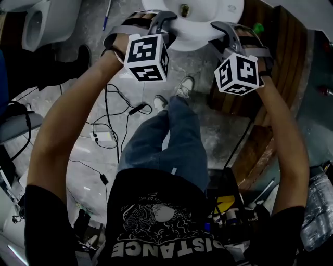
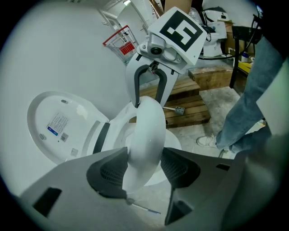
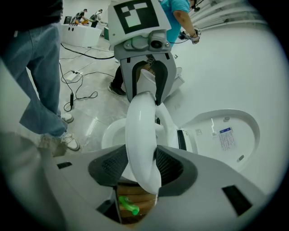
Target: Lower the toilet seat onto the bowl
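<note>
The white toilet seat [image 2: 146, 135] stands part-raised over the bowl [image 3: 113, 131], edge-on between both pairs of jaws. My left gripper [image 2: 143, 169] is shut on one side of the ring, its dark pads against the seat. On the opposite side my right gripper [image 3: 140, 167] is shut on the seat [image 3: 141, 131] too. Each gripper view shows the other gripper across the ring. The lid [image 2: 58, 126] leans back open, also seen in the right gripper view [image 3: 226, 131]. In the head view both grippers, left [image 1: 158, 23] and right [image 1: 223, 28], reach to the toilet [image 1: 208, 15] at the top.
A wooden pallet [image 1: 281, 62] lies right of the toilet. Cables [image 1: 112, 119] trail over the floor on the left, near another toilet [image 1: 41, 21]. My own legs and shoes [image 1: 182, 88] stand just before the bowl. A green object [image 3: 126, 205] rests on the pallet; a pen [image 2: 144, 207] lies on the floor.
</note>
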The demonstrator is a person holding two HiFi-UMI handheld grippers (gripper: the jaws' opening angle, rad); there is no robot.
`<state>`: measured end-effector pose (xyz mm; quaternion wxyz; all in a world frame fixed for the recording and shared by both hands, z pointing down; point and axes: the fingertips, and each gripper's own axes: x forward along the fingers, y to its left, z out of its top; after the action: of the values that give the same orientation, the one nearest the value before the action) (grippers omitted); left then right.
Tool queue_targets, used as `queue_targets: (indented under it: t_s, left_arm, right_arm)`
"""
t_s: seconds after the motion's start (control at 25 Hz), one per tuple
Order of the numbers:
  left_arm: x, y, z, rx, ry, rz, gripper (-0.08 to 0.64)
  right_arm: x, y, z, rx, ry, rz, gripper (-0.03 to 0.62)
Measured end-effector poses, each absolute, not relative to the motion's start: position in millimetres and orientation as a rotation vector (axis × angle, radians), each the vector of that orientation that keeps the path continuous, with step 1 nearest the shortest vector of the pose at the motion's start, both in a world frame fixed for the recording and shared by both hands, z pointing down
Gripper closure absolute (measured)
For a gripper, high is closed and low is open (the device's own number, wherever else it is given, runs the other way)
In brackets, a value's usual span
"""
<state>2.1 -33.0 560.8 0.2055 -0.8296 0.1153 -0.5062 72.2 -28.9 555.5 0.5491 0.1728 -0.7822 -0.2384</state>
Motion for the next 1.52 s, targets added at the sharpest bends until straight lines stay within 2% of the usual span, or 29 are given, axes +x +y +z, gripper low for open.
queue_targets:
  t_s: [0.8,1.52]
  left_arm:
    - [-14,-16,660,-2.212,0.324,-1.386,0.318]
    - [-5,-10,719,-2.185,0.193,-1.462,0.307]
  right_arm:
    - [53,-15,657,0.370,-1.807,-0.629,0.365]
    - [70,-6,713,0.221,-1.767,-0.546,0.345]
